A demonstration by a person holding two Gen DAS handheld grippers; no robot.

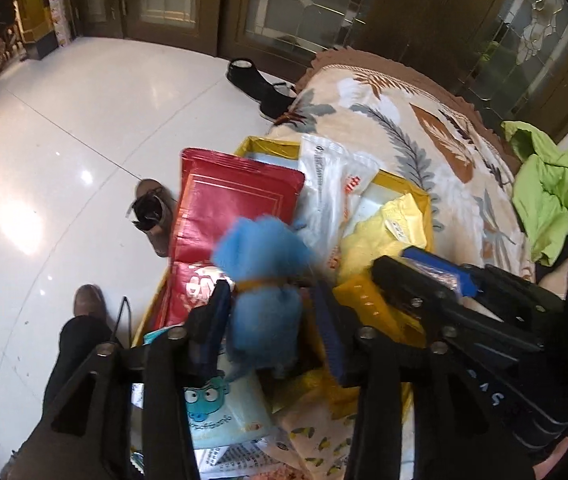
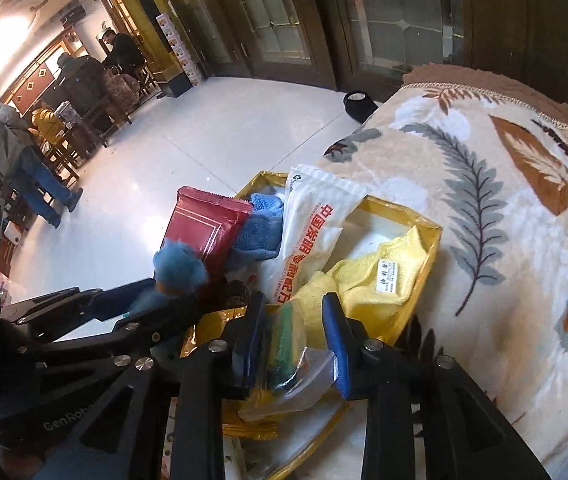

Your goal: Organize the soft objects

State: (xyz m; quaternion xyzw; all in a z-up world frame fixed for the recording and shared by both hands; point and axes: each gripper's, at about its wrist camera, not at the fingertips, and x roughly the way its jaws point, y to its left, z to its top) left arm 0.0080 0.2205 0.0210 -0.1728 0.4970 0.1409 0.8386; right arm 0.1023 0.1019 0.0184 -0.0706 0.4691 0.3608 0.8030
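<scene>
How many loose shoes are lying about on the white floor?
2. A black shoe lies on its side by the edge of the leaf-print blanket; a brown shoe sits left of the red packet. Others may be hidden behind the blanket.

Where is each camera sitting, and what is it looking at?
Left wrist view: sits on the left gripper, looking down its fingers at a fluffy blue toy held over the gold box; a trouser leg and brown shoe show, plus the right gripper.
Right wrist view: sits on the right gripper, facing a clear plastic bag between its fingers; the left gripper shows at left.
Both share the red packet, yellow cloth, box, floral blanket and white floor.
</scene>
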